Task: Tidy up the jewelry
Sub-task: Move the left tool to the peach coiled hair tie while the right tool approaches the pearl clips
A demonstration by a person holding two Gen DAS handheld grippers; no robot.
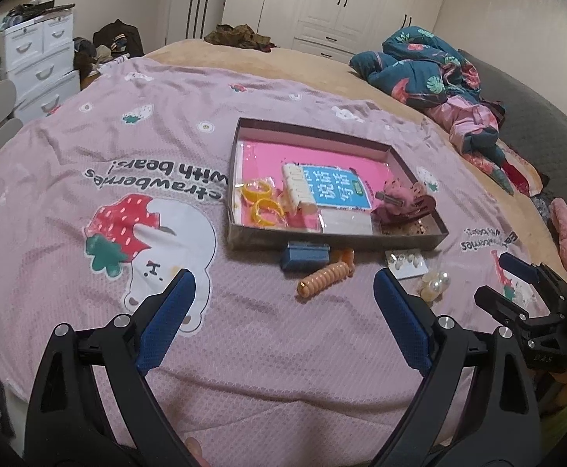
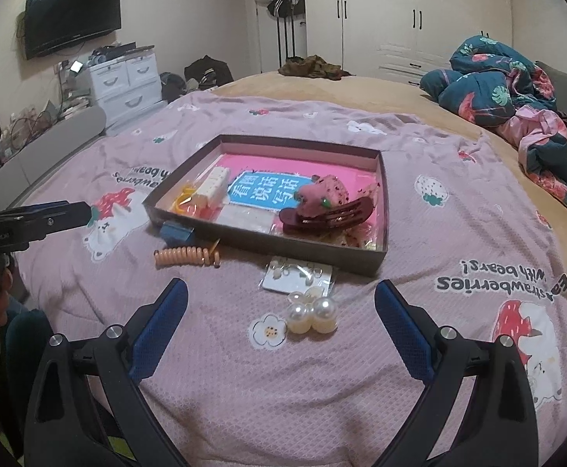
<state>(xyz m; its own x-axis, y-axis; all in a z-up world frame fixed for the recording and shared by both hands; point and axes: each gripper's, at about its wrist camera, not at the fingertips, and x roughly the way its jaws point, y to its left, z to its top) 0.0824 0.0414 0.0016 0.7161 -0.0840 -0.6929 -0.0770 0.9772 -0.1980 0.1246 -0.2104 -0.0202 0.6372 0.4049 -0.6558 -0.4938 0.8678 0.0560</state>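
Now | left gripper (image 1: 283,292) agape | right gripper (image 2: 281,303) agape | ribbed orange coil (image 1: 325,278) | glossy round pearls (image 2: 312,315)

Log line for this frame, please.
left gripper open, empty | right gripper open, empty | pearl clip, coil tie outside box

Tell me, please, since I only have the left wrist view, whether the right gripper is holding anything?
Observer: No. The right gripper has its jaws wide open with nothing between them.
Operator: What lies nearest in front of it?
Observer: The pearl cluster, on the bedspread just ahead of the jaws, outside the box.
Operator: And beyond the pearls?
Observer: The earring card, flat on the bedspread, right beside the box's near wall; I cannot tell whether they touch.
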